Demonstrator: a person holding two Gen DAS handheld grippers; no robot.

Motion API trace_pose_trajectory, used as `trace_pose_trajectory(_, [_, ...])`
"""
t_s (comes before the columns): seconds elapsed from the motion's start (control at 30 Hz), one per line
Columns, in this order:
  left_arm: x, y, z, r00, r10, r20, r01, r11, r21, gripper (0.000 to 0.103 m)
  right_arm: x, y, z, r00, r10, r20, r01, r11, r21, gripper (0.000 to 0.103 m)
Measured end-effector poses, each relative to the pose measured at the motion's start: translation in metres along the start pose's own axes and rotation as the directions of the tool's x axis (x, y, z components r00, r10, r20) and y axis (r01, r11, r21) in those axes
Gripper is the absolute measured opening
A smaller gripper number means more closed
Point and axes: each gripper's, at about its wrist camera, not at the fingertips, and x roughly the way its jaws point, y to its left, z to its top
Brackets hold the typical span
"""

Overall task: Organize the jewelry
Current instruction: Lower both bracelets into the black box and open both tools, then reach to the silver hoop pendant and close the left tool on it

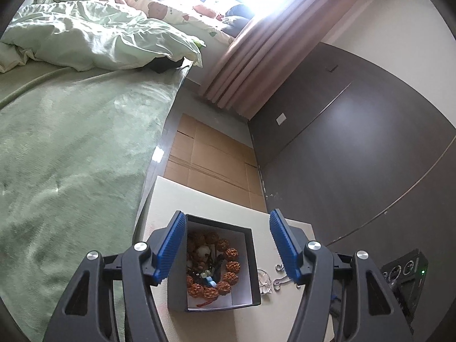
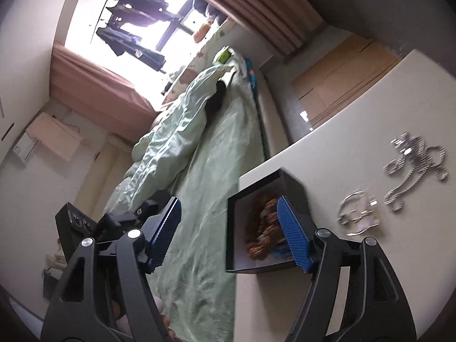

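Both your left gripper (image 1: pixel 228 245) and right gripper (image 2: pixel 229 228) hang with jaws released. The black square box (image 1: pixel 255 259) holds beaded bracelets; silver chains (image 2: pixel 413 165) lie beside it on the cream surface (image 2: pixel 356 114). Loose chains may tangle or slip when pinched.

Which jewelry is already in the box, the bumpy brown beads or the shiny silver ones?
The bumpy brown bead bracelet lies inside the black box. The silver chain and silver ring piece lie outside on the table.
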Motion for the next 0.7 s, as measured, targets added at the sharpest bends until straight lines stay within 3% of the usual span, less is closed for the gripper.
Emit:
trace_pose_trajectory(0.3, [0.015, -0.026, -0.015, 0.999, -0.013, -0.031, 0.015, 0.998, 0.058, 0.059, -0.041, -0.036, 0.019, 0.994, -0.100, 0.050, 0.097, 0.994, 0.060, 0.070])
trace_pose_trajectory(0.57, [0.031, -0.060, -0.036, 0.997, -0.033, -0.068, 0.042, 0.990, 0.138, 0.058, -0.062, -0.062, 0.024, 0.985, -0.166, 0.039, 0.161, 0.980, 0.115, 0.070])
trace_pose_trajectory(0.7, [0.040, -0.077, -0.049, 0.994, -0.044, -0.100, 0.062, 0.981, 0.184, 0.050, -0.066, -0.075, 0.024, 0.980, -0.198, 0.025, 0.192, 0.970, 0.149, 0.070])
